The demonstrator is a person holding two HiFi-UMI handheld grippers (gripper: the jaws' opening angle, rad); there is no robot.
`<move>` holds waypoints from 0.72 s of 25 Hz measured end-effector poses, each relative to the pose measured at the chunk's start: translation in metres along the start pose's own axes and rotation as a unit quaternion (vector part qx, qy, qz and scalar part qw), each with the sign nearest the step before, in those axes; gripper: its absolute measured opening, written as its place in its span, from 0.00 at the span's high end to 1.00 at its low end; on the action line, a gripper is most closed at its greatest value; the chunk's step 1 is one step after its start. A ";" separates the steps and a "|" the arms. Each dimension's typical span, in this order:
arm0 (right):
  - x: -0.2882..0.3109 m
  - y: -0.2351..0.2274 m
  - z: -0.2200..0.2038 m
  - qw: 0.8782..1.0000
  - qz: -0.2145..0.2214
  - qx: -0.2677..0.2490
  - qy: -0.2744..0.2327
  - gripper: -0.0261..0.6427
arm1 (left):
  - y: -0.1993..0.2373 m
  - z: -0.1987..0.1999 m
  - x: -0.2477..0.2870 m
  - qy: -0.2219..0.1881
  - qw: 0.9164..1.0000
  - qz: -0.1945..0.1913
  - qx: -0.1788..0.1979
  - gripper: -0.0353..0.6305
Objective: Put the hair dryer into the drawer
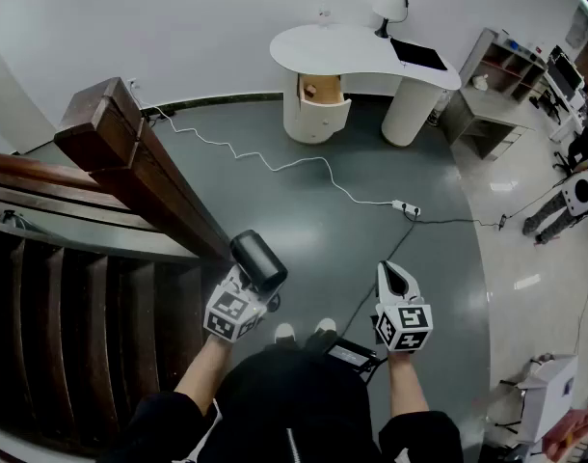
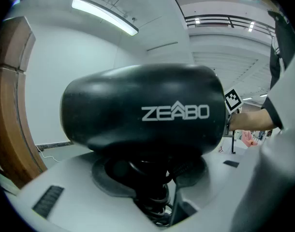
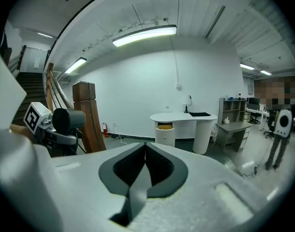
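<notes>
Although the hair dryer [image 1: 258, 258] is clamped in the left gripper [image 1: 252, 285], near, just right of the wooden stair post [image 1: 101, 123], the whole carry is left to do. The open drawer [image 1: 319, 89] of the white desk [image 1: 371, 51] stands far off. The right gripper [image 1: 398, 280] is closed on nothing. A white cable [image 1: 304, 162] and power strip [image 1: 406, 207] lie across the route.

Black hair dryer [image 2: 138, 105] with white lettering, white desk [image 1: 357, 48], grey floor [image 1: 304, 205]
</notes>
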State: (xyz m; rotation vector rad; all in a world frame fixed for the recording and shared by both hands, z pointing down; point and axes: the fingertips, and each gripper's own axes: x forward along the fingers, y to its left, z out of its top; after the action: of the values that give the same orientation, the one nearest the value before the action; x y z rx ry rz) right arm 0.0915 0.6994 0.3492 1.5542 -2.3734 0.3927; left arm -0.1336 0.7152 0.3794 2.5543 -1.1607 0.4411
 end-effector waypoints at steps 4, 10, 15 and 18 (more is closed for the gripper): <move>0.005 0.008 -0.001 1.000 -0.001 -0.009 0.003 0.96 | 0.004 -0.005 0.001 0.007 1.000 0.000 0.009 0.66; 0.010 0.014 -0.008 1.000 -0.005 -0.008 0.007 0.96 | 0.005 -0.011 0.002 0.010 1.000 -0.006 0.011 0.66; 0.010 0.018 -0.013 1.000 -0.004 -0.003 0.015 0.96 | 0.002 -0.009 0.003 0.012 1.000 -0.006 0.013 0.66; 0.012 0.022 -0.014 1.000 -0.002 -0.004 0.017 0.96 | 0.002 -0.014 0.005 0.015 1.000 -0.012 0.013 0.66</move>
State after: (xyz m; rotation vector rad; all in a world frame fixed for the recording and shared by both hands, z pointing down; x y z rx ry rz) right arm 0.0683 0.7029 0.3653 1.5381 -2.3428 0.4055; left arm -0.1339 0.7160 0.3948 2.5718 -1.1204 0.4910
